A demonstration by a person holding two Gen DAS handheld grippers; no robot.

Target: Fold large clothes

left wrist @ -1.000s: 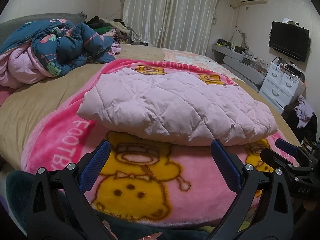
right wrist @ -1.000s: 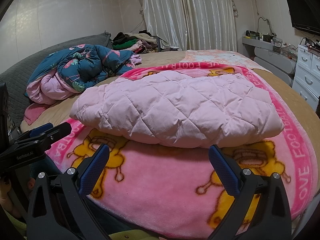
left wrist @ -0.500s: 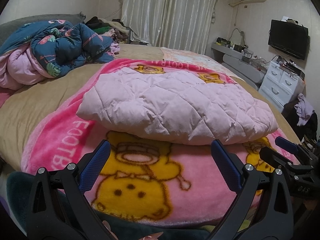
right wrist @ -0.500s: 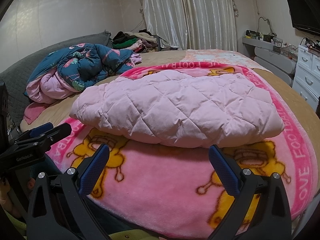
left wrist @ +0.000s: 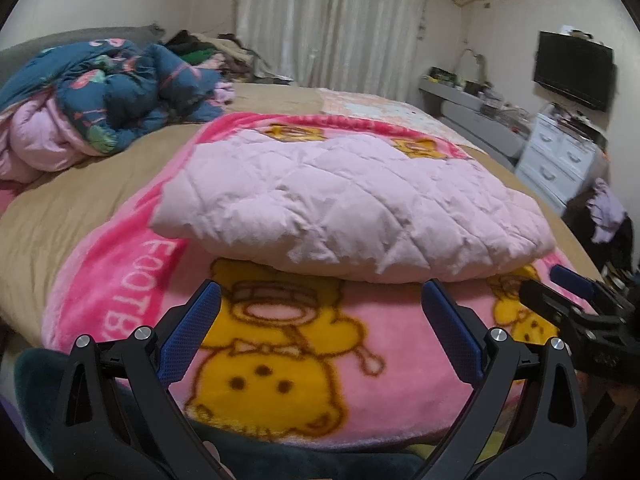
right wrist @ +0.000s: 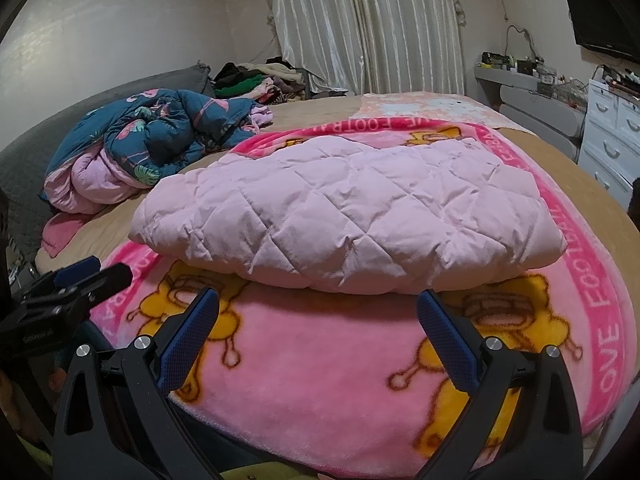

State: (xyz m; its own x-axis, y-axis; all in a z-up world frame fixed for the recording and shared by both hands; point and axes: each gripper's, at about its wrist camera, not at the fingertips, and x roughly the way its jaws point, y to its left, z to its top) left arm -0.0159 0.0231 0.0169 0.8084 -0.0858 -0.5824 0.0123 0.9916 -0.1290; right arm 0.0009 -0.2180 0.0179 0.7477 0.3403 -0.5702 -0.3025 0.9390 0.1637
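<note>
Left wrist view: left gripper (left wrist: 320, 312) spread wide, empty; pale pink quilted padded garment (left wrist: 352, 208) lies folded on the pink cartoon fleece blanket (left wrist: 304, 364). Likely next: take both near corners evenly. Dresser visible only here.

Right wrist view: right gripper (right wrist: 318, 320) likewise spread, empty; the garment's right folded edge shows fully.

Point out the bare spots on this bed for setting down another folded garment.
Free: tan sheet between the rumpled blue duvet and cartoon blanket; blanket's near strip before the folded pink quilted coat. Crowded: clothes pile by the curtain.
</note>
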